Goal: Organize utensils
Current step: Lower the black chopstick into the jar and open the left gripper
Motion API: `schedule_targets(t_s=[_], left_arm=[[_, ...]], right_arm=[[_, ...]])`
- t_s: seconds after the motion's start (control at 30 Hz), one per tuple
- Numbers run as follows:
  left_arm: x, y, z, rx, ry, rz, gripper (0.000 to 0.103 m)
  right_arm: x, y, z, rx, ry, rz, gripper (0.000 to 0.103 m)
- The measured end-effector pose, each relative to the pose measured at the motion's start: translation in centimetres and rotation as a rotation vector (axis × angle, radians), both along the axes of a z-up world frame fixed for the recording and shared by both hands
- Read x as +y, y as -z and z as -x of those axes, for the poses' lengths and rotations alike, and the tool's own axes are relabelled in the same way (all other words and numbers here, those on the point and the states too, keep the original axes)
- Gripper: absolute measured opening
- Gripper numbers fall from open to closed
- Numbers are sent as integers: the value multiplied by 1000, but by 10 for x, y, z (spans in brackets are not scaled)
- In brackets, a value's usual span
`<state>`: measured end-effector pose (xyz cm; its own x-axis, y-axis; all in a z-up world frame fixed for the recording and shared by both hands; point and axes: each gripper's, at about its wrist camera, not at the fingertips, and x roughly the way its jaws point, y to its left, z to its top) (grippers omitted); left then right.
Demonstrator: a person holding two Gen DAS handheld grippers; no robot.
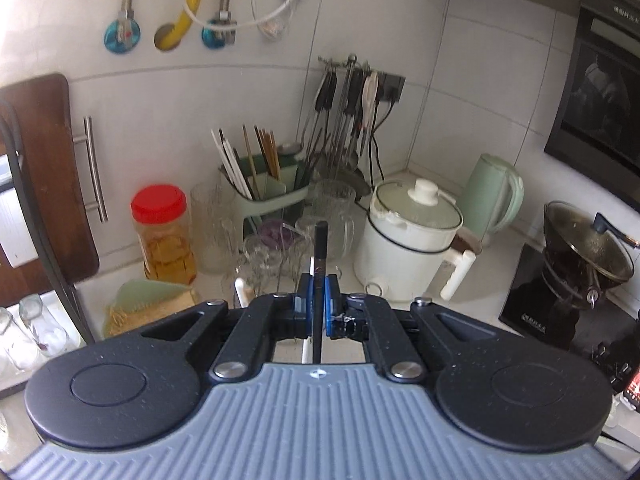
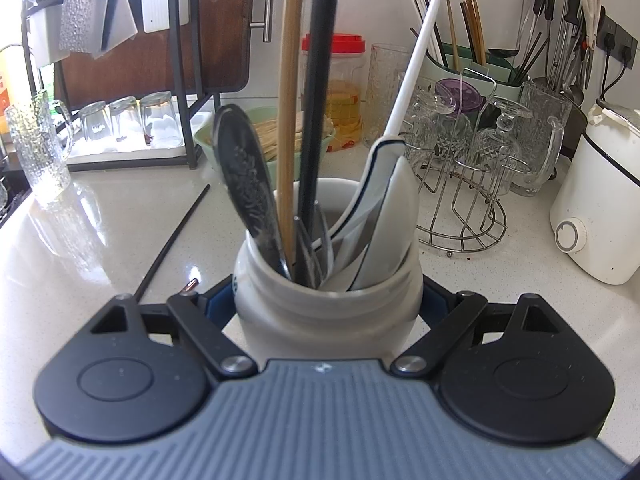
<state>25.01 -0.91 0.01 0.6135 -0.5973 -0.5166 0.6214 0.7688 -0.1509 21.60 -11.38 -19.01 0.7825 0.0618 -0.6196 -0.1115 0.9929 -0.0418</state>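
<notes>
1. Left gripper (image 1: pixel 318 304): fingers nearly together, clamped on a black chopstick (image 1: pixel 320 252) that stands upright between the blue pads (image 1: pixel 331 300); a white stick (image 1: pixel 307 320) runs just beside it at the left pad, whether gripped too cannot be told.
2. Beyond those fingers: clear glasses (image 1: pixel 276 256) crowded on the counter (image 1: pixel 492 256); a red-lidded jar (image 1: pixel 164 232) to the left; a green holder (image 1: pixel 276 192) full of chopsticks behind; a white cooker (image 1: pixel 412 240) and green kettle (image 1: pixel 492 196) to the right; ladles hanging on a rack (image 1: pixel 348 112) in the tiled corner.
3. Right gripper (image 2: pixel 328 304): fingers set wide, pressed on both sides of a grey crock (image 2: pixel 328 308) standing on the counter.
4. In the crock, all upright or leaning: a metal spoon (image 2: pixel 244 176) at left; a wooden chopstick (image 2: pixel 290 92); a black chopstick (image 2: pixel 318 92); a white chopstick (image 2: pixel 412 56) tilted right; ceramic spoons (image 2: pixel 384 204) at right.
5. Outward on the counter: a lone black chopstick (image 2: pixel 176 236) lying flat left of the crock; a wire stand (image 2: pixel 464 184) with glasses to the right; a green bowl (image 2: pixel 208 148) behind; upturned glasses (image 2: pixel 124 120) on a tray at the left.
</notes>
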Motion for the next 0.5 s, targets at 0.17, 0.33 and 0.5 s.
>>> schedule_targets(t_s=[0.17,0.33,0.5], left_arm=[[-9,17,0,28,16,-39,6],[-15,34,-1,74,31,-74,6],[-18,48,-1,106,38,-104,6]], right_arm=[[0,0,-1,-1,0,0,92],[1,0,0,-3,-1,0,92],[1,0,1,-4,-2,1,92]])
